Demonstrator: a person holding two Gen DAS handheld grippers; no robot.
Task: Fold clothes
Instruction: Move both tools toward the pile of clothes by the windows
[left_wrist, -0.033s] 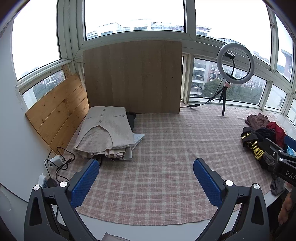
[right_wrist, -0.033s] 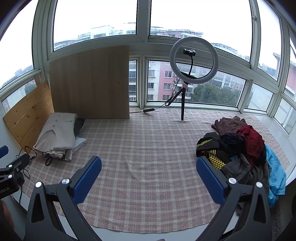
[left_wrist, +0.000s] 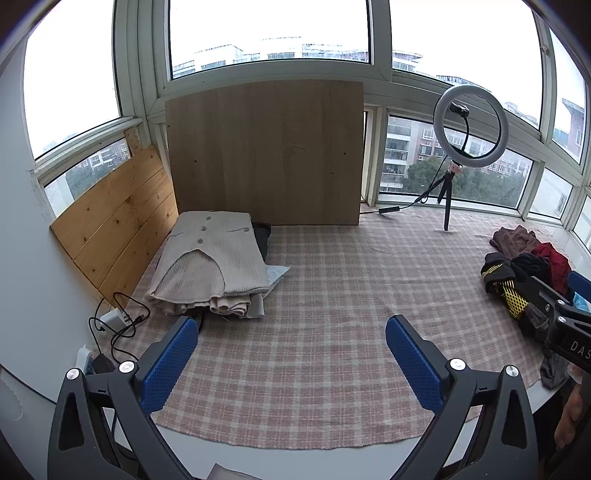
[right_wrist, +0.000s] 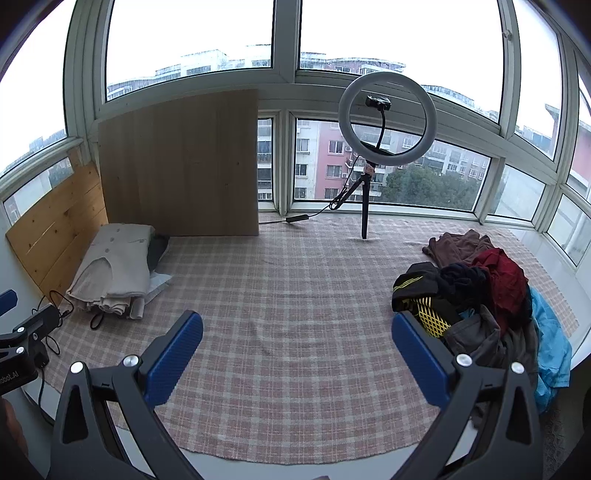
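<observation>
Two heaps mark how the work stands: a folded stack (left_wrist: 212, 269) at the far left, squared against the wooden boards (left_wrist: 114, 218), a beige buttoned cardigan (left_wrist: 218, 254) on top; and a loose pile of unfolded clothes (right_wrist: 476, 295) at the right edge of the checked cloth (left_wrist: 332, 314) that covers the tabletop; the two are well apart, with only bare cloth between them.

Left claw (left_wrist: 291, 354) hangs over the near middle of the cloth, its blue pads spread wide and holding nothing; right claw (right_wrist: 297, 349) does the same, jaws spread and bare, its right pad just in front of the pile's black-and-yellow garment (right_wrist: 424, 302); whether pad and fabric touch I cannot say, since the fisheye squashes depth there.

As to change, the earlier pictures carry the same instant as these and show the same layout; nothing has shifted between them, so no fresh step can be read from them.

For the task this means some garments lie folded and others remain crumpled; with both claws free and no garment spread flat, the moment looks like a gap between one piece and another; the pile sits nearest the right claw.

A ring light (right_wrist: 388, 118) on its tripod stands at the back, clear of both heaps.
</observation>
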